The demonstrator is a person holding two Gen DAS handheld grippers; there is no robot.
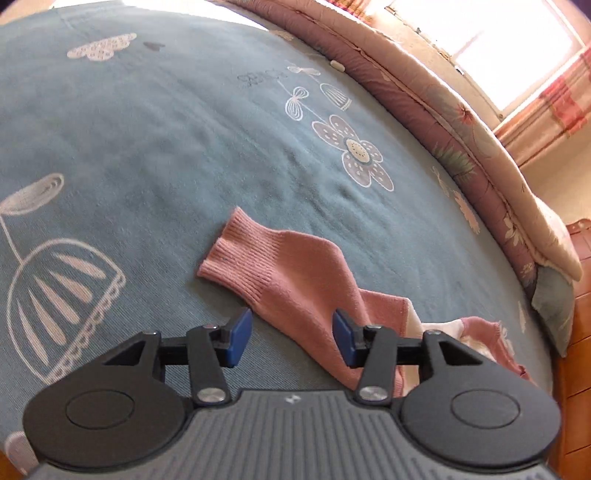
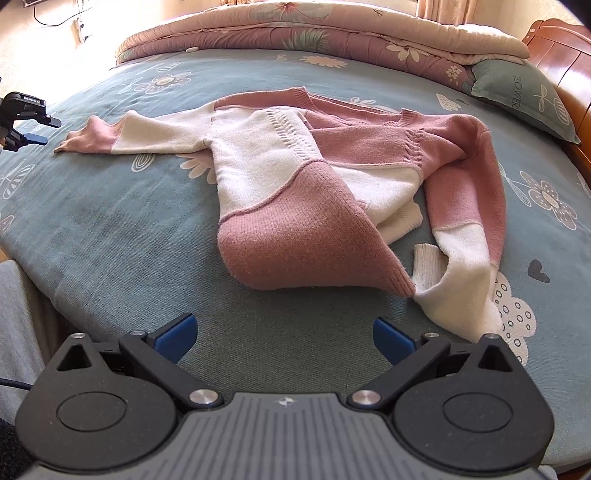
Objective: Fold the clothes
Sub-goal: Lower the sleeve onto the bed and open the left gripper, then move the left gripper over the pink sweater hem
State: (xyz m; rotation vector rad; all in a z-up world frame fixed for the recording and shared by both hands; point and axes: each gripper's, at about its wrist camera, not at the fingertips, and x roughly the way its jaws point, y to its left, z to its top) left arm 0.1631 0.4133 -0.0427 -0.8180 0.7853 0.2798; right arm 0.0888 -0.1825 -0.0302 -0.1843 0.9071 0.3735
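sweater [image 1: 295,280] body hidden behind left gripper [image 1: 291,338]; pillow [image 2: 524,98] lettering cut off.

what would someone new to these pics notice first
The pink and white sweater stands out, lying rumpled in the middle of the teal flowered bedspread, one sleeve stretched toward the left tool. In the left wrist view that sleeve's pink cuff lies just ahead of the open blue pads. A folded floral quilt lies along the far edge of the bed.

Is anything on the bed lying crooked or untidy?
Yes. The sweater lies crumpled on the bed: its pink hem is flipped up over the body, and one sleeve bends back beside it.
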